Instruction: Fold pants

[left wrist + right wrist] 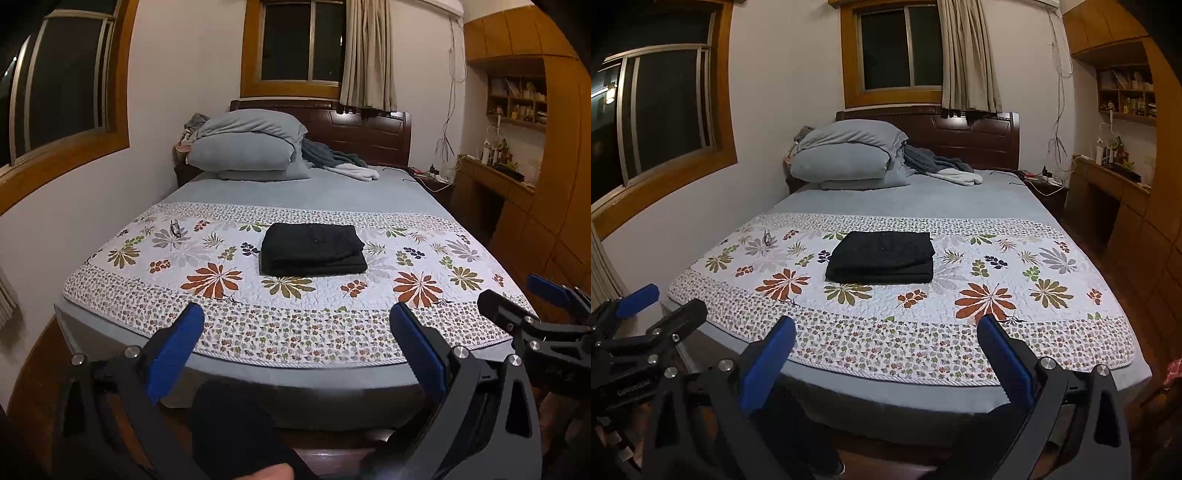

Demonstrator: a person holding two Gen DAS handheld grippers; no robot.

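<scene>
The pants (pixel 313 250) lie folded on the quilt (pixel 369 295), so both spread grippers, left gripper (pixel 295 347) and right gripper (pixel 886 354), should stay clear

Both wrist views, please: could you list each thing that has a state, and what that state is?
black pants: folded into a compact stack, lying flat on the quilt.
floral quilt: spread flat across the bed's foot.
pillows: stacked at the headboard.
eyeglasses: lying on the quilt, apart from the pants.
curtain: drawn aside.
left gripper: open, empty.
right gripper: open, empty.
</scene>
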